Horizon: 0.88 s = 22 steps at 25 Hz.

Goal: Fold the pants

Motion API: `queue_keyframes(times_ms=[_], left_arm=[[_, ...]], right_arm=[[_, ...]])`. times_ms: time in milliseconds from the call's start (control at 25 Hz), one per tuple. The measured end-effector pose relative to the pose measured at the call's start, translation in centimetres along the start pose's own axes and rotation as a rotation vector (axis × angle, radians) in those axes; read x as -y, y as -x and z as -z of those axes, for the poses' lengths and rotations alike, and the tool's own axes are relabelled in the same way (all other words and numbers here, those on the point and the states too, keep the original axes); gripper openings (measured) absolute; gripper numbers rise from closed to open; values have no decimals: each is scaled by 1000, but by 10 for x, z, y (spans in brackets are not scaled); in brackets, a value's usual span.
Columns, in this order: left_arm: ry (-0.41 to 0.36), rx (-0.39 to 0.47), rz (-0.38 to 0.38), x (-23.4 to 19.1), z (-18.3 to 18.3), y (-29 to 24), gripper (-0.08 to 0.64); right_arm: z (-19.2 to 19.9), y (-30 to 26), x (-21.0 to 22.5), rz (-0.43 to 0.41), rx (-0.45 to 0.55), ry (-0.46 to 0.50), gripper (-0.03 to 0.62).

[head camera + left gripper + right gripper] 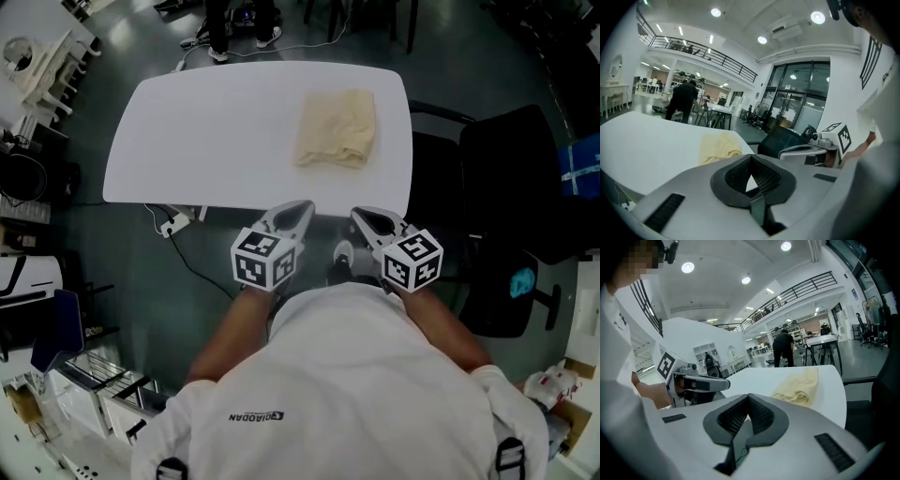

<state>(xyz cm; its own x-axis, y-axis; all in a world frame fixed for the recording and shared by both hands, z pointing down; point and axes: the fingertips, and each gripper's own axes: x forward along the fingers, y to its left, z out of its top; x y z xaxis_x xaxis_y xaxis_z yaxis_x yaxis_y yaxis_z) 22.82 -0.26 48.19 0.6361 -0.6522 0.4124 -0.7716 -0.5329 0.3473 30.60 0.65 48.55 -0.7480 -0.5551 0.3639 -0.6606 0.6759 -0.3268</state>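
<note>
My left hand-held gripper (300, 210) and right hand-held gripper (362, 217), both clenched empty, hang before the counter (206, 131), which bears one folded pants (336, 129).

desk: white rounded rectangular desk (187, 141), twelve o'clock in the head view
chair: black padded office chair (511, 159), three o'clock of desk
power strip: white plastic power strip (173, 225), seven o'clock of desk
person: dark-clothed standing person (220, 28), twelve o'clock beyond desk
</note>
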Motion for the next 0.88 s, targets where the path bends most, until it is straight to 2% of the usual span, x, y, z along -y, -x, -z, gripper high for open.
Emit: queue_keyframes(times_ms=[240,440,680,880], left_arm=[[28,4,37,20,16,23,28],[10,10,32,34,20,35,28],[1,-3,26,52,27,28,28],[7,23,-7,74,23,18,28]], right_arm=[[14,29,-19,41,16,-27,18],[17,44,-25,57,25,-12,18],[13,67,-17,48,38,22,18],[13,97,1,39,30,39,18]])
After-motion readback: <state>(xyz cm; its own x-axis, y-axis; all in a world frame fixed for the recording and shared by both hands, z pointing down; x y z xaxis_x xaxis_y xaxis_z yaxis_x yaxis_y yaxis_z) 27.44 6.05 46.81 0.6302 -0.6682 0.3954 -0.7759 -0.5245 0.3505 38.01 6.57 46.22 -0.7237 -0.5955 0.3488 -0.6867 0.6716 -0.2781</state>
